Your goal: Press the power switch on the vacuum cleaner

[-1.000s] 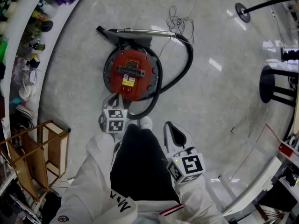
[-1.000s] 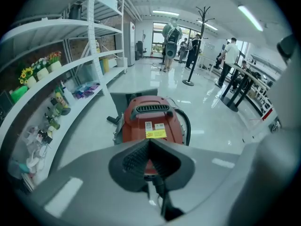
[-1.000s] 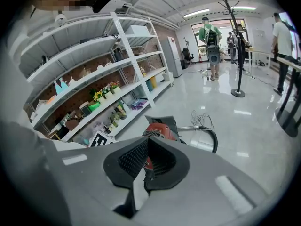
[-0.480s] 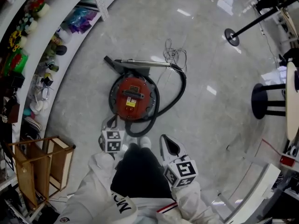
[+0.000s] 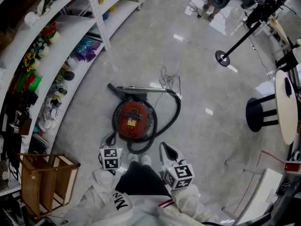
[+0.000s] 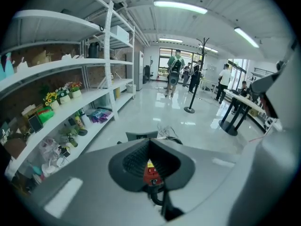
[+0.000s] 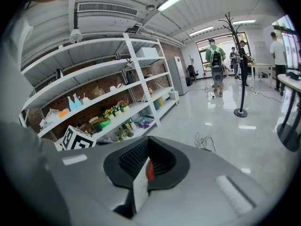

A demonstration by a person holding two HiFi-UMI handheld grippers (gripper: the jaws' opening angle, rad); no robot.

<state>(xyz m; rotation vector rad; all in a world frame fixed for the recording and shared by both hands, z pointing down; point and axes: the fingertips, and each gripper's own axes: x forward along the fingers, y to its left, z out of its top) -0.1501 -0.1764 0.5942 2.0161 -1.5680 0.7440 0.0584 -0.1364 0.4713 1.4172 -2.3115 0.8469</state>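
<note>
Below, vacuum cleaner (image 5: 133, 119) on glossy floor (image 5: 207, 74) beside shelves (image 5: 63, 29)

Floor (image 5: 207, 74): glossy pale grey, reflecting the ceiling strip lights (image 6: 178, 4). White shelving (image 5: 70, 29), cluttered, stands against a brick wall (image 6: 28, 86). 1 wooden rack (image 5: 42, 182) sits at the shelving's near end. Across the floor from the shelving: 1 black stool (image 5: 257, 113), 1 round table (image 5: 287, 102), 1 coat stand (image 6: 202, 55). Bright windows (image 6: 163, 55) lie beyond the shelving's far end.

One vacuum cleaner (image 5: 134, 120) with one hose (image 5: 179, 108) is counted. Two hand-held grippers are seen: left hand-held gripper (image 5: 111, 140), right hand-held gripper (image 5: 168, 149). One wooden rack (image 5: 61, 178) and one floor stand (image 5: 222, 58) are noted.
</note>
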